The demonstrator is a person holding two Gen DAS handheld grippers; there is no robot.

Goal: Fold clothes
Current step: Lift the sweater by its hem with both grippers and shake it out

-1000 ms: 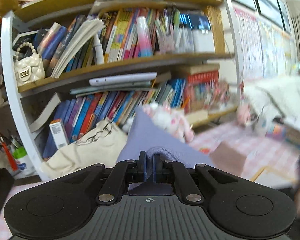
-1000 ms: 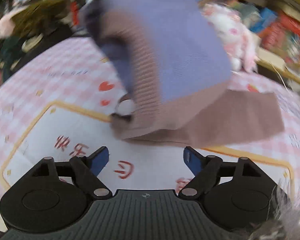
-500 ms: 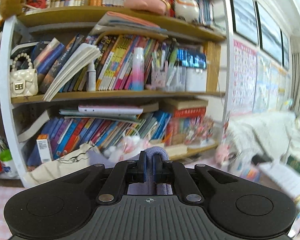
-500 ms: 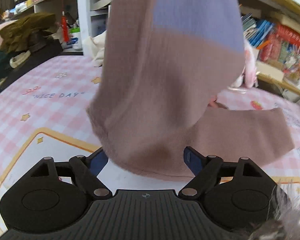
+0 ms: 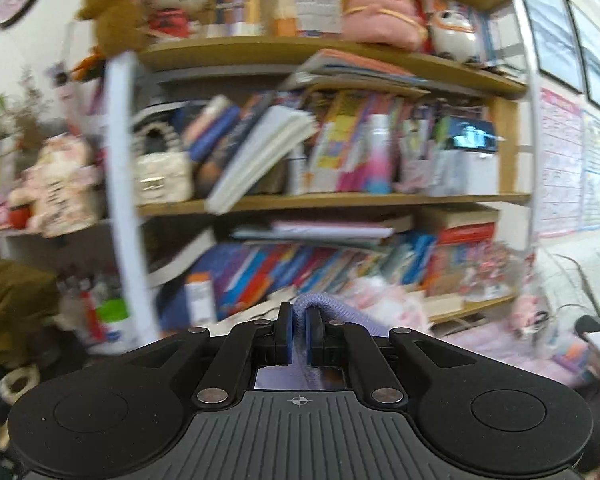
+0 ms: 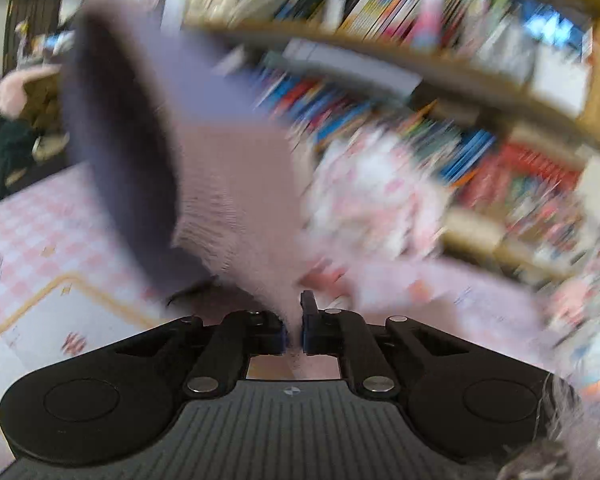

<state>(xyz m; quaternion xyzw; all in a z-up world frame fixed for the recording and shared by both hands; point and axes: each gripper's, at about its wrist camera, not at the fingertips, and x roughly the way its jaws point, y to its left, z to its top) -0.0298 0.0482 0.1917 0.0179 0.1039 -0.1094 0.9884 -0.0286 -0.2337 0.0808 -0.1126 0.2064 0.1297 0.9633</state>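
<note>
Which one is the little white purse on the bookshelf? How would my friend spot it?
Start at the big wooden bookshelf filling the wall ahead of the left gripper. On its middle shelf, go to the far left end, just right of the white upright post. The purse sits there: cream, quilted, with a beaded loop handle and a gold clasp, while everything beside it is leaning books.
</note>
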